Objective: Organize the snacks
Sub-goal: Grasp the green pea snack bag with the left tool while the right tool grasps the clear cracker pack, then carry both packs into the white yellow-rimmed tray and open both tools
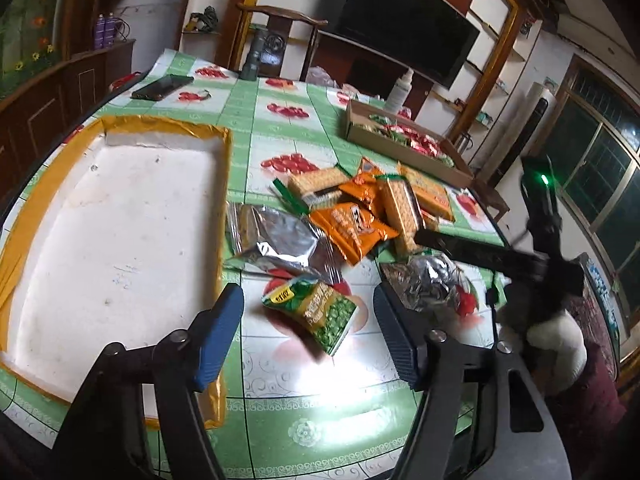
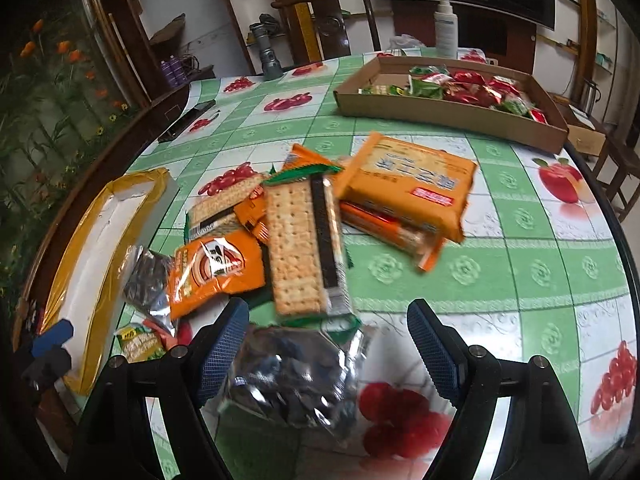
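Observation:
A green pea snack packet point(image 1: 316, 312) lies on the tablecloth between the fingers of my left gripper point(image 1: 308, 340), which is open, its blue pads clear of the packet. To its left sits a white tray point(image 1: 160, 124) with a yellow taped rim. My right gripper point(image 2: 328, 354) is open over a silver foil packet point(image 2: 292, 380); the right pad stands apart from it. Beyond lies a pile of cracker packs point(image 2: 300, 248) and orange packets point(image 2: 412, 184). A second silver foil bag point(image 1: 280, 240) rests beside the tray.
A cardboard box point(image 2: 440, 110) with several red and green snacks stands at the far right. A phone point(image 1: 162, 87), a flashlight point(image 1: 252, 60) and a spray bottle point(image 1: 400, 92) sit near the far edge. A person's sleeve point(image 1: 560, 344) shows at the right.

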